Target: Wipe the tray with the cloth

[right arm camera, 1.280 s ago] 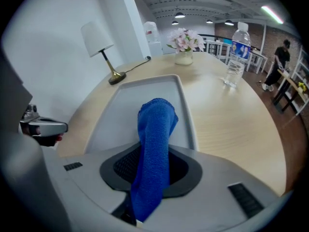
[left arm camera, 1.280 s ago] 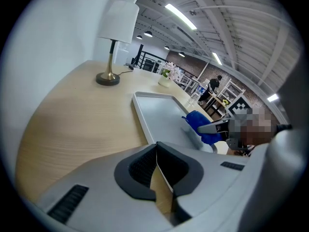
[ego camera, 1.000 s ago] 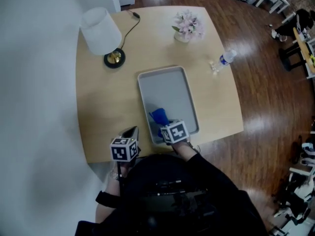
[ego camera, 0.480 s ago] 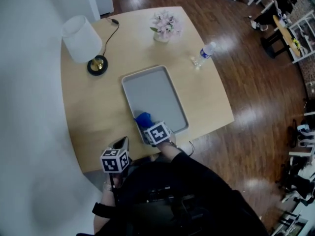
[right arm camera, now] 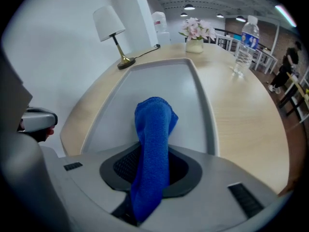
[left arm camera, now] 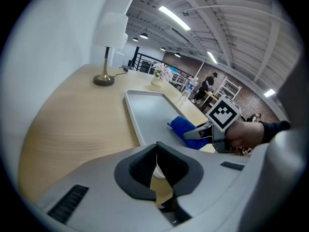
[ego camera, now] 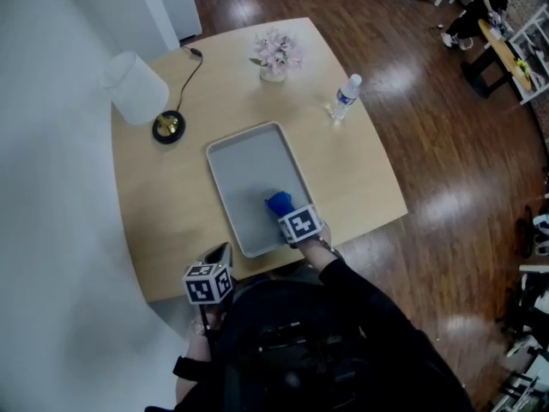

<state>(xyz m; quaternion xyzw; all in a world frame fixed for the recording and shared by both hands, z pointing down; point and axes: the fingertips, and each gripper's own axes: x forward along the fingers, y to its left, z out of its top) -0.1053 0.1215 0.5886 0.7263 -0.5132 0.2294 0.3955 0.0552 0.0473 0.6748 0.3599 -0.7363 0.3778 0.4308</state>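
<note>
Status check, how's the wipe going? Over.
Right gripper shut on blue cloth, cloth on near end of tray. Left gripper shut, empty, by near edge of table. Tray bare ahead.

cloth (ego camera: 279, 202): slid sideways along the near end of the tray (ego camera: 240, 157), from the left-middle part half a second back to just beside the right rim now
right gripper (ego camera: 287, 213): dragged rightward along with it; marker cube gone from the middle of the near edge, now over the right near corner
bare tray floor: way more grey open to the left of the cloth than before, barely a strip left on its right
view: swung round a little, so the table (ego camera: 171, 221) sits more skewed in frame, with the lamp (ego camera: 137, 88) shoved closer to the left side
</note>
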